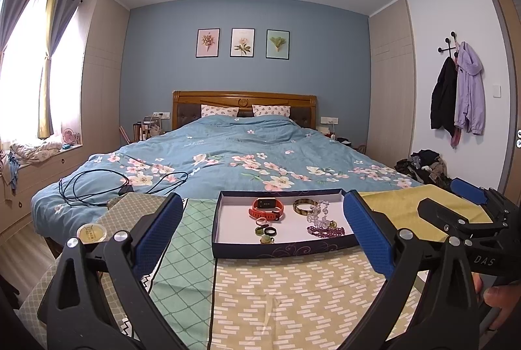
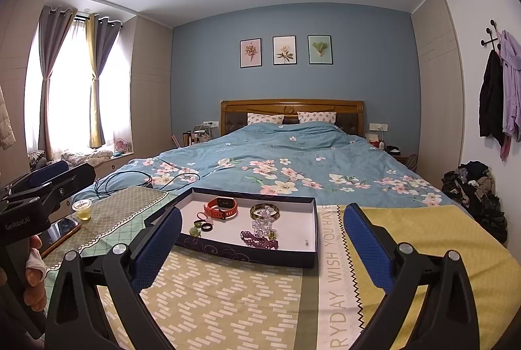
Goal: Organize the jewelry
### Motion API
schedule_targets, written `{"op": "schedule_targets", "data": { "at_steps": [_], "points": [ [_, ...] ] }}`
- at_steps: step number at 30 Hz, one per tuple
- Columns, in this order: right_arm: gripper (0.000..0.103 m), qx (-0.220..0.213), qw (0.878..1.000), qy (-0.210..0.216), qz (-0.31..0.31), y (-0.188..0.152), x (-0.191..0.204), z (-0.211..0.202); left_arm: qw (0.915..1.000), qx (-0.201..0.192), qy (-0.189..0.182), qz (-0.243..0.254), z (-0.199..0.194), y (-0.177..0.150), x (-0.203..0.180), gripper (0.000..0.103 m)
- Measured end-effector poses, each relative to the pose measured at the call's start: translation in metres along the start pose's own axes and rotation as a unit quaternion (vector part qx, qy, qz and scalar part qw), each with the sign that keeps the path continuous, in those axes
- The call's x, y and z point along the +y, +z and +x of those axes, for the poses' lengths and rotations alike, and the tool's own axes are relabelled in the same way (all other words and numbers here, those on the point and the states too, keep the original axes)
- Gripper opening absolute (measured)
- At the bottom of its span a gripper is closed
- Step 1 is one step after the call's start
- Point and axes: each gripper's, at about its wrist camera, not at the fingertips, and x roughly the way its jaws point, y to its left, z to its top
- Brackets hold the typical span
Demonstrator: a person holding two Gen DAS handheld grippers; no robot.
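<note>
A dark blue tray (image 1: 224, 247) with a white floor stands on the patterned cloth at the foot of the bed. In it lie an orange watch (image 1: 267, 208), a green-gold bangle (image 1: 304, 206), clear crystal beads (image 1: 319, 214), a purple bead bracelet (image 1: 325, 231) and several small rings (image 1: 266, 229). My left gripper (image 1: 262, 227) is open and empty, its jaws spread wide to either side of the tray. The tray (image 2: 312, 258), watch (image 2: 221, 207), bangle (image 2: 264, 211) and purple bracelet (image 2: 259, 240) also show in the right wrist view. My right gripper (image 2: 260, 239) is open and empty, short of the tray.
A small round tin (image 1: 91, 233) sits on the cloth left of the tray, with a phone (image 2: 62, 231) near it. A black cable (image 1: 97, 187) lies on the blue floral duvet (image 1: 244, 161). A clothes pile (image 2: 475, 190) sits at the right wall.
</note>
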Motion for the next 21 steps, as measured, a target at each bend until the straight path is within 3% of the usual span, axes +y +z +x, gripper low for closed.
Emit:
{"op": "schedule_targets", "data": {
  "at_steps": [21],
  "points": [
    [0.096,-0.011,1.0,-0.005,0.003,0.001,-0.0003,-0.0039,1.0,0.003,0.0,-0.007,0.0029,-0.0009,-0.0004,0.097]
  ]
}}
